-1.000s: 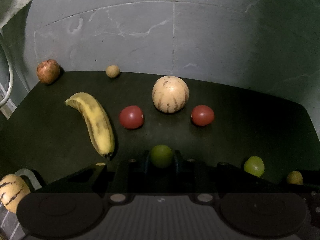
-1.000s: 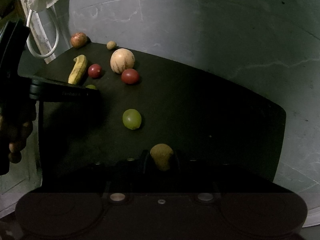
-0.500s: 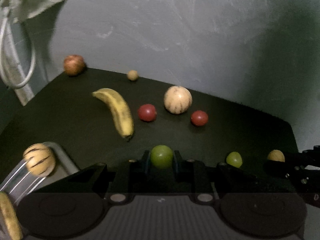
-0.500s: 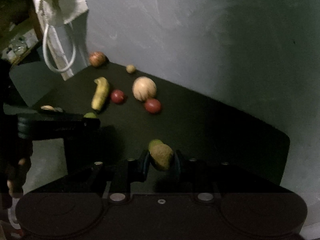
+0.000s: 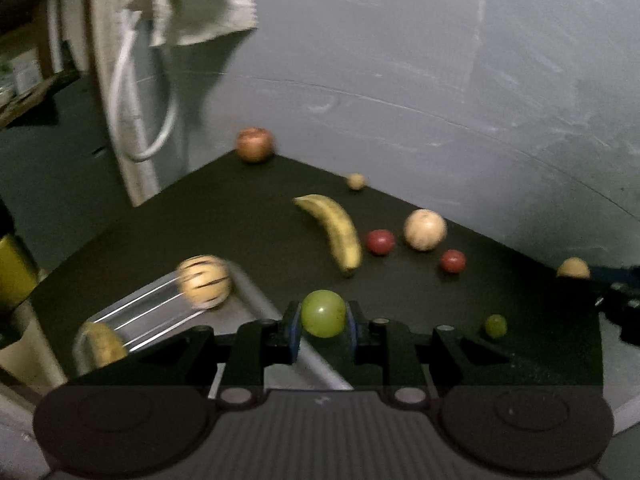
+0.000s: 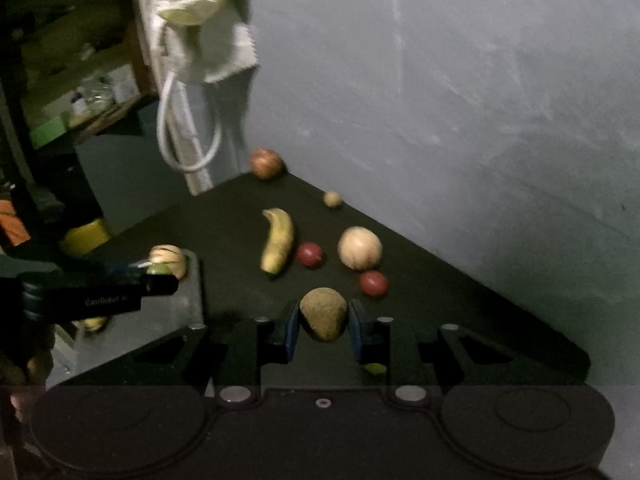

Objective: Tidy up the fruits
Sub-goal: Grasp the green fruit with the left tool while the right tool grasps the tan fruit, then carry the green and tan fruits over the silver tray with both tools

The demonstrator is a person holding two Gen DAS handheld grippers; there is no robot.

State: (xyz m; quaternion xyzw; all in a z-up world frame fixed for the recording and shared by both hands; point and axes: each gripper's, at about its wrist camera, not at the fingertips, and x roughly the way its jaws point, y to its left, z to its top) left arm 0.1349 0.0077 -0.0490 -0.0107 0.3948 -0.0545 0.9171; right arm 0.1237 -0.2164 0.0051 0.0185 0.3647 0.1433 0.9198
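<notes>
Black mat (image 5: 248, 232) covers the table; grey wall behind. Frames slightly blurred.

Left wrist view, left to right:
- Metal tray (image 5: 256, 300) at the mat's near left corner, holding a striped melon (image 5: 205, 286) and a yellowish fruit (image 5: 102, 346) at its near end.
- Left gripper (image 5: 323, 322) is pitched down toward the mat, above the tray's right edge. Blue pads are clamped on a green grape (image 5: 323, 313), one on each side; the grape is clear of the mat.
- On the mat beyond: apple (image 5: 254, 144) at the far corner, small tan fruit (image 5: 355, 181) by the wall, banana (image 5: 334, 230), red tomato (image 5: 380, 242), pale melon (image 5: 425, 229), second tomato (image 5: 453, 261).
- Second grape (image 5: 496, 325) lies on the mat near the front, right of the gripper.
- Far right edge: right gripper's dark body is partly visible, with a brown fruit at its tip.

Right wrist view, left to right:
- Person's hand at the left edge, dim, carries the left gripper over the tray; its tip is beside the striped melon.
- Right gripper (image 6: 323, 330) is also pitched down, over the mat's front part. Pads are closed on a kiwi (image 6: 323, 314), held off the mat.
- Banana, tomatoes and pale melon lie just beyond the kiwi, apart from it.
</notes>
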